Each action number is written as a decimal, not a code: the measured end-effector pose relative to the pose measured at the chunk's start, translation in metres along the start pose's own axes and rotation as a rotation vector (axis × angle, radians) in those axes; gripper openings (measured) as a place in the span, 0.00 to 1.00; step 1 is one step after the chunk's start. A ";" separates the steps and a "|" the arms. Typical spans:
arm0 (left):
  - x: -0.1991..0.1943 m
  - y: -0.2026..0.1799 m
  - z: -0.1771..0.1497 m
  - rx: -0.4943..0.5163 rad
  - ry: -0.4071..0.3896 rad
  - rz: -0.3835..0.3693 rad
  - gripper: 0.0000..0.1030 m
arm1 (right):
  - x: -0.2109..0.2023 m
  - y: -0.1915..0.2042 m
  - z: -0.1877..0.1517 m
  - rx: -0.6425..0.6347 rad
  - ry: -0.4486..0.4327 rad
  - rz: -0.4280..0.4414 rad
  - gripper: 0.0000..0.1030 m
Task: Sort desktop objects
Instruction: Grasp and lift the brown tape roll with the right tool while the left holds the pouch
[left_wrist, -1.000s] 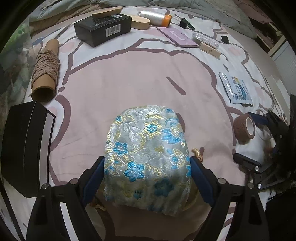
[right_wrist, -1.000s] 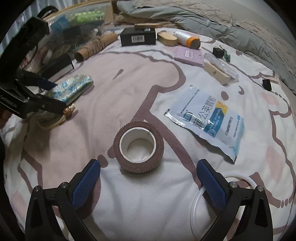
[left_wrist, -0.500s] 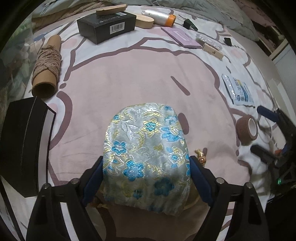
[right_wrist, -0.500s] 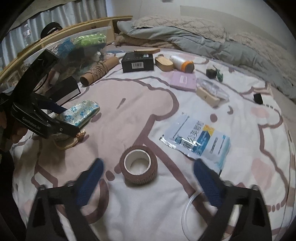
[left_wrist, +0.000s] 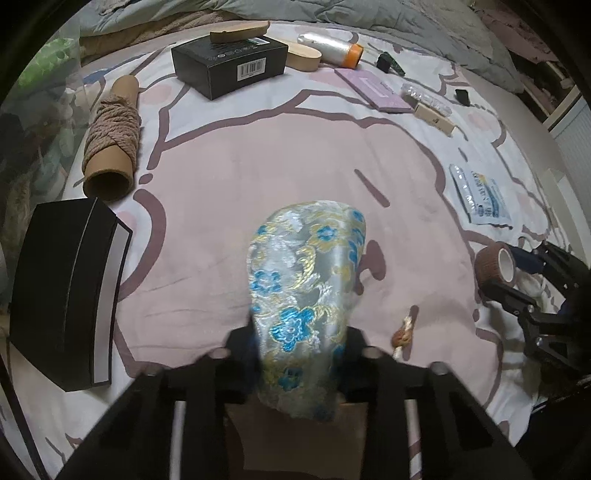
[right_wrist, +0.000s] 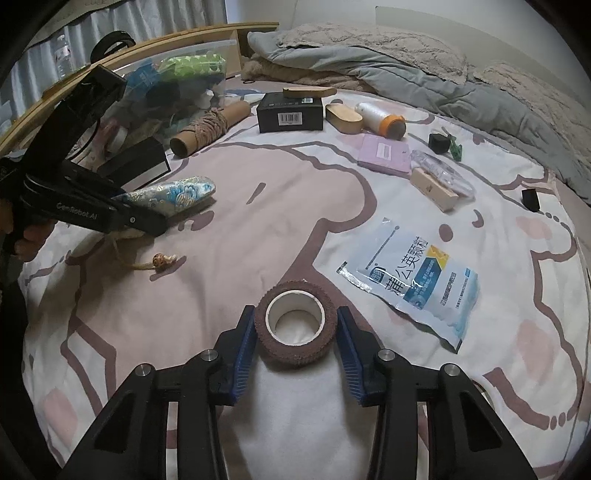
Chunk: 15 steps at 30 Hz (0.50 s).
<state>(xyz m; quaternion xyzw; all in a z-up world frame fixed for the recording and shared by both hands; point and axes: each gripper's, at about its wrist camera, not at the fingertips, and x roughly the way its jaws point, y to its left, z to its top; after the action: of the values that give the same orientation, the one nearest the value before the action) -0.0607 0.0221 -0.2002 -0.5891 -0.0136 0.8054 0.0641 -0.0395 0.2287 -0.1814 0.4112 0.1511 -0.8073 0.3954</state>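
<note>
The left gripper (left_wrist: 299, 350) is clamped on a brocade pouch (left_wrist: 308, 280) of silver cloth with blue and gold flowers, its jaws pinching the near end so the cloth bulges out beyond them over a pink-and-white bedspread (left_wrist: 258, 177). A tasselled drawstring knot (left_wrist: 404, 334) trails on the cover just right of the pouch. The right gripper (right_wrist: 295, 332) has its blue pads (right_wrist: 243, 350) pressed against both sides of a brown bandage roll (right_wrist: 295, 325), which stands on end with its white core facing up. A blue-and-white sachet (right_wrist: 413, 284) lies flat just to the right of the roll. To the left of the pouch a black box with a white edge (left_wrist: 66, 291) sits on the cover, and farther off a cardboard tube wound with twine (left_wrist: 112, 136). At the far side are a black carton with a barcode (left_wrist: 231, 64), a wooden block (left_wrist: 303, 59), a white spool with an orange end (left_wrist: 332, 46), a lilac pad (left_wrist: 373, 90) and a small beige box (left_wrist: 434, 119). Grey bedding (right_wrist: 406, 74) is heaped beyond them.
</note>
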 end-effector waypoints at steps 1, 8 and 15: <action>-0.001 0.000 0.000 -0.003 -0.005 -0.003 0.22 | -0.001 0.000 0.000 0.003 -0.003 -0.002 0.42; -0.007 0.002 0.000 -0.007 -0.037 0.004 0.15 | -0.004 -0.005 0.000 0.035 -0.017 -0.004 0.42; -0.014 0.000 0.005 -0.020 -0.063 -0.002 0.15 | -0.007 -0.007 0.000 0.051 -0.034 0.002 0.42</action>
<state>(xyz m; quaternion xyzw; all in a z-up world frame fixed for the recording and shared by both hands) -0.0610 0.0204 -0.1853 -0.5643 -0.0240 0.8231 0.0587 -0.0423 0.2365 -0.1759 0.4076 0.1234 -0.8173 0.3881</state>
